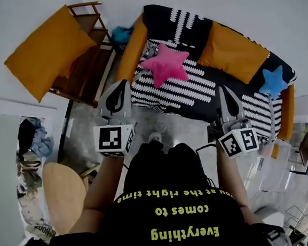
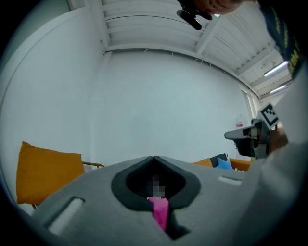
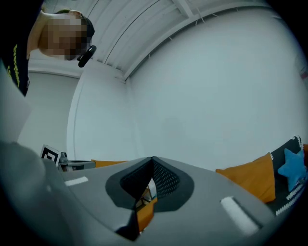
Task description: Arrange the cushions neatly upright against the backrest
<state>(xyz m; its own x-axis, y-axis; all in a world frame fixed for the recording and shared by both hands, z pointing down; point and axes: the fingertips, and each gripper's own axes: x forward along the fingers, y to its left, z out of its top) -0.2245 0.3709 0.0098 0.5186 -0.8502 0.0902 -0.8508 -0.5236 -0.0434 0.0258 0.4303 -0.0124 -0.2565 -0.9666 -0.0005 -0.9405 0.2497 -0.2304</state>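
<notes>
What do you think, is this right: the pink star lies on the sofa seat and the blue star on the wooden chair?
One part is wrong. The blue star lies on the sofa too, at its right end; the chair holds an orange cushion. The pink star is on the seat, as you say. The head view shows it.

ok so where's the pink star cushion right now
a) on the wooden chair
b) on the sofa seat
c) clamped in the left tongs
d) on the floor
b: the pink star cushion sits on the striped seat of the sofa, and the wooden chair holds only an orange cushion.
</notes>
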